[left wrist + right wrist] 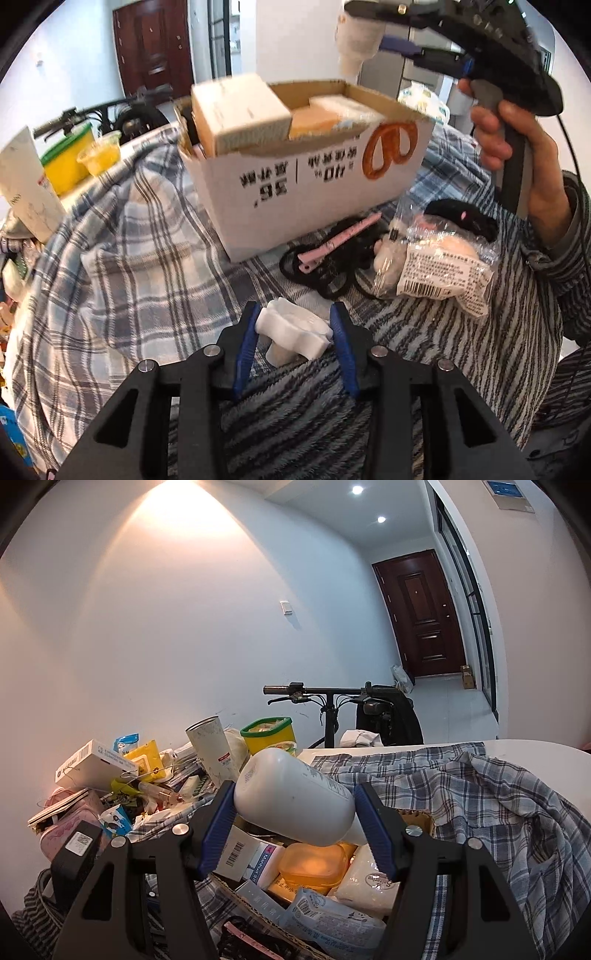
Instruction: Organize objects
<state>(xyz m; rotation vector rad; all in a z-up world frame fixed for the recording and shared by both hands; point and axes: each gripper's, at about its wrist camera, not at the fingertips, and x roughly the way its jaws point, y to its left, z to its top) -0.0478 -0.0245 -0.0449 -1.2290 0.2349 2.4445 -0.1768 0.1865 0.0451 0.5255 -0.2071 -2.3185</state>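
Two tools, both loaded. Right tool (pixel 295 814) clamps a white plastic bottle (pixel 295 797) between its blue pads, above the open cardboard box (pixel 317 192). Bottle's long axis runs tilted, flat base up-left toward the camera's far side, neck end down-right; neck and cap hidden behind the right finger. In the left wrist view the same bottle shows only as a blurred pale shape at the top edge, partly cut off by the tool body. Left tool (pixel 293 325) grips a small white lumpy plastic piece (pixel 291 326), long axis crosswise between the pads, low over the striped fleece; its shape is hard to make out. Box stands on a blue plaid cloth (pixel 122 240) over the worktop, print upside down, holding a white carton (pixel 240 110) and an orange translucent lidded container (pixel 314 864). Beside the box: pink hair clip (pixel 340 240), black hair ties (pixel 325 266), clear wrapped packet (pixel 439 266).
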